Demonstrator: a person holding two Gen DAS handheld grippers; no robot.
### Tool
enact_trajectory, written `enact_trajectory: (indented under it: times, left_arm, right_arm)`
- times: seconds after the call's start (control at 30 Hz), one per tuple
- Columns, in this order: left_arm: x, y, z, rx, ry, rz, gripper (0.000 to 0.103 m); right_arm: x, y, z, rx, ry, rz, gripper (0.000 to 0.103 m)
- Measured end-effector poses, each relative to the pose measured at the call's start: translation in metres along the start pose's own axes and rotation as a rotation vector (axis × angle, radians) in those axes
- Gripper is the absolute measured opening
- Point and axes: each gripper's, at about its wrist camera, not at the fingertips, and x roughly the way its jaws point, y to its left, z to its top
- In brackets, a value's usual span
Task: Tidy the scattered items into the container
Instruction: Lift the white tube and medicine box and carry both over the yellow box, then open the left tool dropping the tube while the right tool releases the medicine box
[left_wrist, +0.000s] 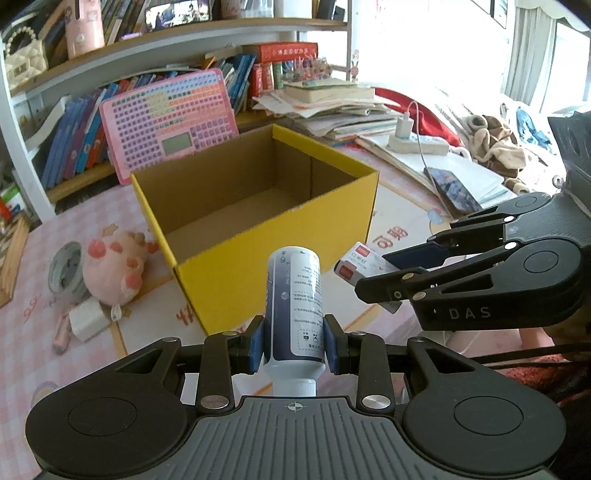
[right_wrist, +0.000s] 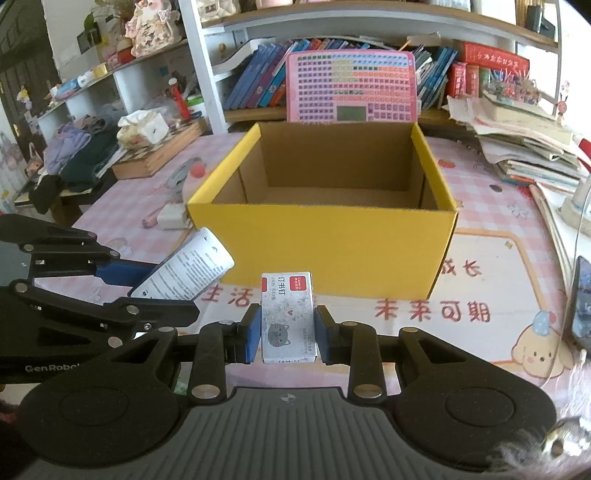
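An open yellow cardboard box (left_wrist: 280, 258) (right_wrist: 332, 243) stands empty on the pink table mat. My left gripper (left_wrist: 293, 341) is shut on a white and dark blue bottle (left_wrist: 295, 302), held with its cap toward the camera, just in front of the box. In the right wrist view that bottle (right_wrist: 188, 269) shows at the left with the left gripper (right_wrist: 147, 284) around it. My right gripper (right_wrist: 288, 338) is shut on a small white staple box (right_wrist: 288, 317) with red labels, short of the box's front wall. The staple box (left_wrist: 356, 264) and right gripper (left_wrist: 373, 275) show at the right of the left wrist view.
A pink plush toy (left_wrist: 114, 269), a tape roll (left_wrist: 66, 269), a white charger (left_wrist: 86, 317) and a pink tube (left_wrist: 61, 334) lie left of the box. A pink keyboard toy (right_wrist: 351, 86) leans behind it. Stacked books (right_wrist: 524, 147), a phone (left_wrist: 452, 190) and a power strip (left_wrist: 417, 144) crowd the right.
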Motion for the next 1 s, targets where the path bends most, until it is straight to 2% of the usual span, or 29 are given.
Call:
enact_trajectory:
  times: [0.27,0.4,0.63,0.8,1.0]
  left_arm:
    - [0.0,0.014,0.029,-0.011,-0.081,-0.019,0.031]
    - [0.0,0.021,0.053,0.018,-0.129,-0.025,0.031]
    - [0.013,0.044,0.093,0.062,-0.19,-0.021,0.031]
    - [0.049,0.067,0.11,0.05,-0.15,0.002,0.031]
    - [0.1,0.086,0.121,0.076,-0.08,0.025,0.031]
  right_arm:
    - [-0.006,-0.018,0.033,0.034,-0.086,-0.033,0.028]
    - [-0.005,-0.024,0.057,0.037,-0.127,-0.031,0.028]
    - [0.017,-0.034,0.103,0.012,-0.184,-0.036,0.028]
    - [0.056,-0.044,0.126,-0.012,-0.142,-0.056,0.028]
    - [0.115,-0.056,0.143,-0.049,-0.028,-0.115,0.028]
